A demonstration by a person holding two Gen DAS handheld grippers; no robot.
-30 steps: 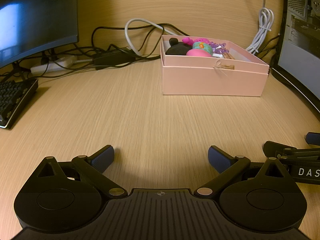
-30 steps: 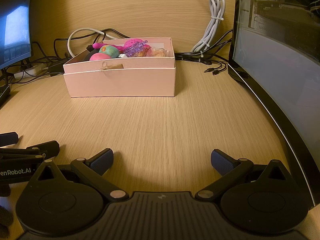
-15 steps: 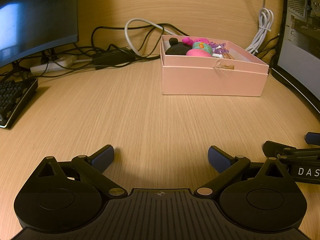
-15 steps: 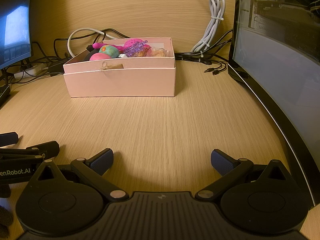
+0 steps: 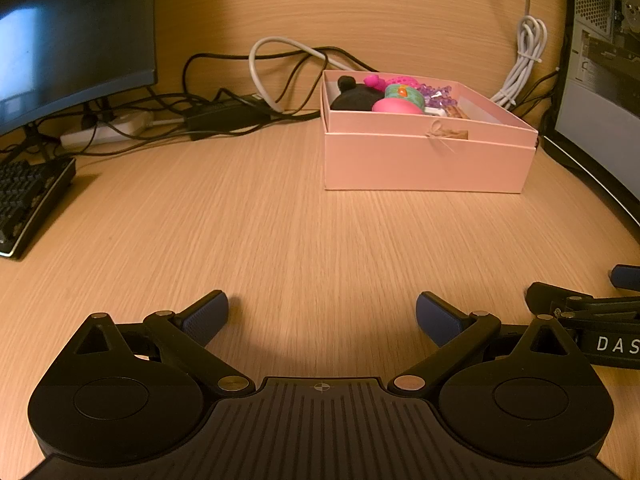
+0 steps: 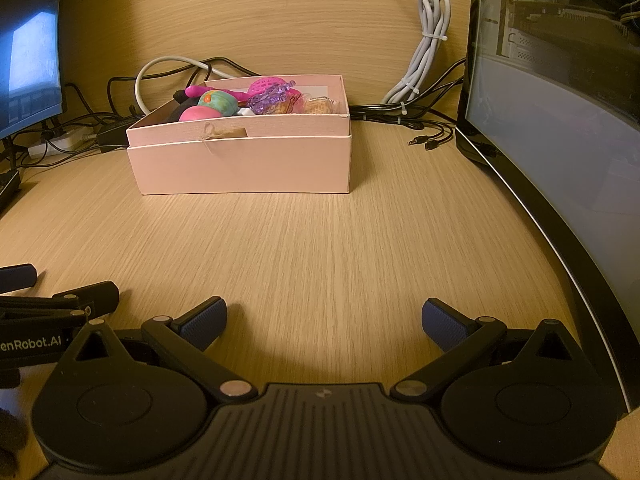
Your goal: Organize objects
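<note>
The pink box (image 6: 244, 160) sits on the desk (image 6: 320, 248) well ahead of both grippers, its long side facing them, toys heaped inside. Seen from the left gripper (image 5: 322, 312) it lies ahead-right; from the right gripper (image 6: 324, 320) ahead-left, perhaps slightly nearer. Both pairs of jaws are spread wide, empty.

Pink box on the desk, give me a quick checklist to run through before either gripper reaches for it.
1. Left gripper open and holding nothing: ok.
2. Right gripper open and holding nothing: ok.
3. Desk free of obstacles between the grippers and the pink box: ok.
4. Box open on top, toys visible inside: ok.
5. Cables clear of the box: cannot tell, they run close behind it.
6. Loose items left to put away: cannot tell.
</note>
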